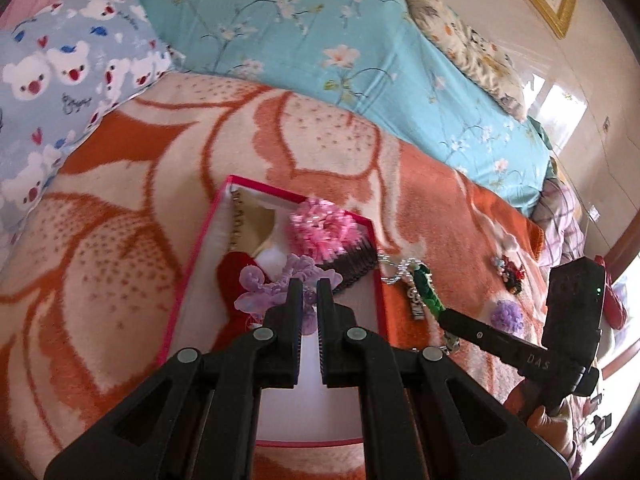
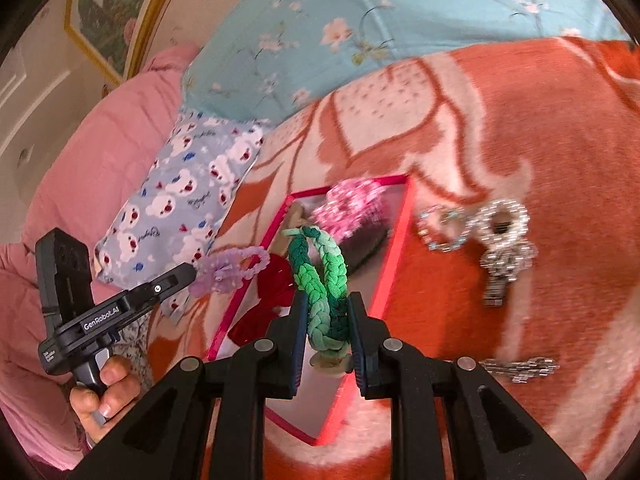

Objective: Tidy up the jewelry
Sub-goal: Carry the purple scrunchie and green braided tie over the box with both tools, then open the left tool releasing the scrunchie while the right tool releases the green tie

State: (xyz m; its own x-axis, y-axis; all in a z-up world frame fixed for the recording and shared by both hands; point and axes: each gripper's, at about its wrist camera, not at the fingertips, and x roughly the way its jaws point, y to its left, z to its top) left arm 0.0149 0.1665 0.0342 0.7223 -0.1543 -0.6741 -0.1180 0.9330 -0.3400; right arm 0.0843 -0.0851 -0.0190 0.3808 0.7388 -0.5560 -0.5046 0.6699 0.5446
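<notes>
You are gripping a green braided bracelet (image 2: pixel 325 280) in your right gripper (image 2: pixel 327 300), its jaws clenched on the braid, holding it up over the near right edge of the pink-rimmed jewelry box (image 2: pixel 394 248) that is lying open on the orange and cream blanket (image 2: pixel 560 140). Your left gripper (image 1: pixel 305 285) is pinching a lilac flower hair tie (image 1: pixel 276 286), jaws closed on it, hovering at the box's left side above a red velvet piece (image 1: pixel 236 270) sitting inside. Also lying in the box: a pink flower comb (image 1: pixel 324 232), toward the far end, with its dark teeth pointing at the right wall. Just outside the box's right wall, a pale beaded ring (image 2: pixel 442 228) and a silver sparkly charm (image 2: pixel 502 240) are resting on the blanket, touching each other; a silver chain (image 2: pixel 520 366) is lying nearer to you on the same side. Beyond the box's far end, a turquoise floral quilt (image 1: pixel 300 32) is piling up, and a blue bear-print pillow (image 1: pixel 56 76) is sitting off the box's far left corner
</notes>
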